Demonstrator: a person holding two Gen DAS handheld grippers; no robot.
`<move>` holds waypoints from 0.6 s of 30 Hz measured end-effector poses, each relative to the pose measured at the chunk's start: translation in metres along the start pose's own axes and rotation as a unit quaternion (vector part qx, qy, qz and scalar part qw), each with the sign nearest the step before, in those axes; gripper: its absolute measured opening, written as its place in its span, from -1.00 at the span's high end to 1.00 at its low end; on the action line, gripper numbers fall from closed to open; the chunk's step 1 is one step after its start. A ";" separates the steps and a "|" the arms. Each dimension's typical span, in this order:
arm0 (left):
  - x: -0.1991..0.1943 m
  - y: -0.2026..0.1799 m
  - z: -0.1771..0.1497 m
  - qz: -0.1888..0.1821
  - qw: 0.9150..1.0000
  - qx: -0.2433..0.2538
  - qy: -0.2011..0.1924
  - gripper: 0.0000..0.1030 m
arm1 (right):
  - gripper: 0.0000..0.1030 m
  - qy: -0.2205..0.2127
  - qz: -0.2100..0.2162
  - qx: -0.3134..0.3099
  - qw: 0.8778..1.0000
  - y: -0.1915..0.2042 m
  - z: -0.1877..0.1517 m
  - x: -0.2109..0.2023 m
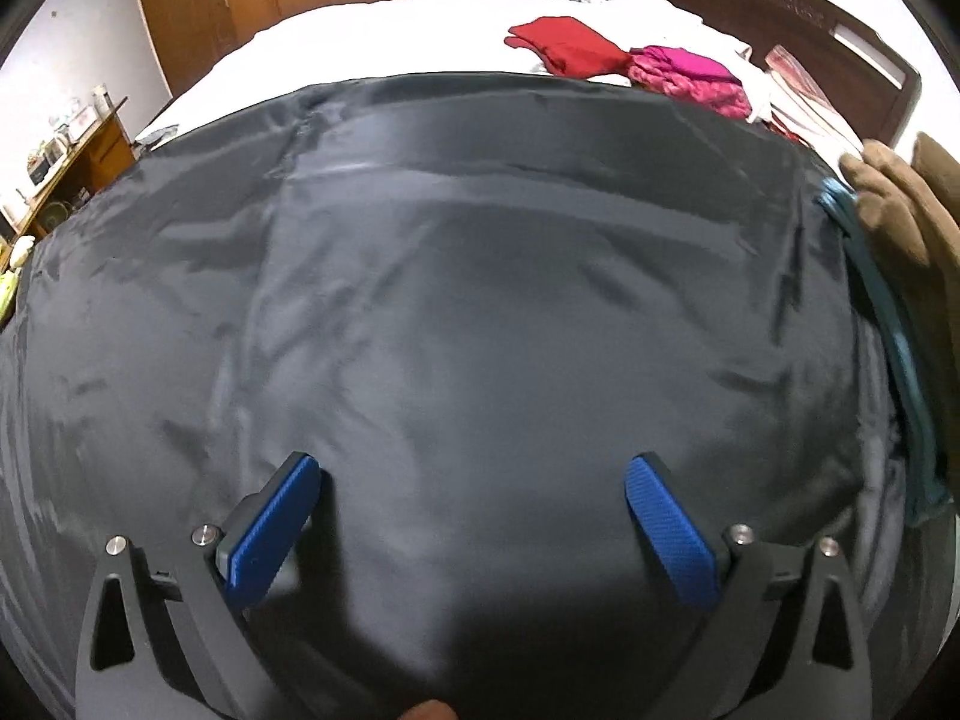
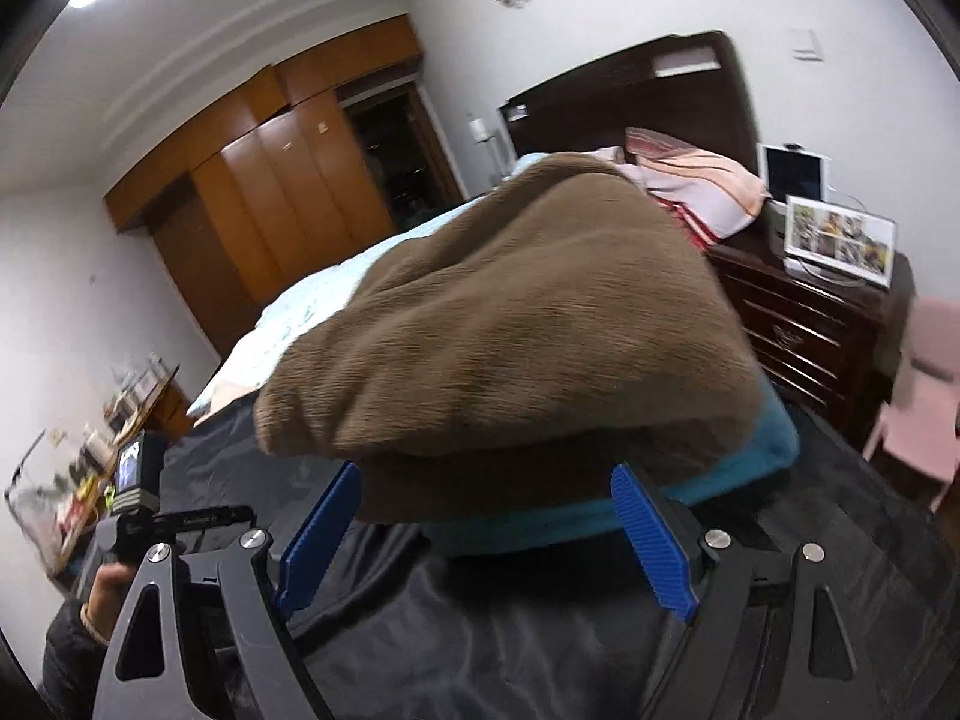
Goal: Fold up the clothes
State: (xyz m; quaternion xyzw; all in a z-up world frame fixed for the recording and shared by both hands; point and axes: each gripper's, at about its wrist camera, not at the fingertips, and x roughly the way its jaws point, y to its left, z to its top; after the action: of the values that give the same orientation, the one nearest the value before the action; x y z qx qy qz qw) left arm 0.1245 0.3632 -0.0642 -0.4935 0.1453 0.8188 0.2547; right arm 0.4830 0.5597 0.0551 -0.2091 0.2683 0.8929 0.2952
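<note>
On the bed, near edge: dark sheet (image 1: 480,300) spread flat and nearly smooth over the white bedding (image 1: 372,30); it serves as the work surface or is itself a piece to fold, which of the two cannot be told.
Left gripper (image 1: 474,510): jaws wide apart, nothing between the blue pads; it hangs just over the dark sheet, pointing steeply down.
Right gripper (image 2: 486,534): jaws wide, pads not seen pressing on cloth; the brown fleece garment (image 2: 510,330) bulges just ahead of and above the fingertips, with a teal garment (image 2: 774,438) beneath it. Whether a pad touches either piece cannot be told.
Task's things, location: brown and teal pieces sit bunched at the right edge of the dark sheet; a red garment (image 1: 564,45) and a magenta garment (image 1: 690,75) lie farther off toward the headboard (image 1: 780,6).
Done, by judgement: red piece looks roughly folded; magenta piece looks crumpled.
Left to do, by judgement: brown and teal pieces not yet laid out or folded; most of the work appears to remain.
Other items: wooden wardrobe (image 2: 270,192); photo frame (image 2: 840,240) on a dark nightstand (image 2: 810,330).
Writing and brands: none readable; small marks on the left gripper's body in the right view are too blurred.
</note>
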 end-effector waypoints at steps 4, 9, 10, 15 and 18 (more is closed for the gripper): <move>-0.025 -0.035 -0.003 0.000 0.999 0.030 -0.032 -0.99 | -0.70 0.003 -0.013 0.020 1.000 -0.014 -0.004 -0.006; -0.057 -0.076 -0.006 -0.023 0.996 0.056 -0.058 -0.99 | -0.70 0.001 -0.031 0.014 0.999 -0.021 -0.008 -0.017; -0.063 -0.084 -0.008 -0.029 0.996 0.062 -0.063 -0.99 | -0.70 0.001 -0.033 0.012 0.999 -0.021 -0.009 -0.018; -0.095 -0.121 -0.017 -0.034 0.989 0.101 -0.102 -0.99 | -0.70 -0.005 -0.041 -0.001 0.999 -0.025 -0.010 -0.022; -0.114 -0.139 -0.021 -0.034 0.985 0.118 -0.125 -0.99 | -0.70 -0.013 -0.042 -0.006 0.999 -0.025 -0.007 -0.028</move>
State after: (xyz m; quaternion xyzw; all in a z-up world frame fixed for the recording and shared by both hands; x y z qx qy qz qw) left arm 0.2618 0.4370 0.0287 -0.3583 0.1910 0.8421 0.3550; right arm 0.5210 0.5609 0.0553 -0.2100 0.2503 0.8838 0.3351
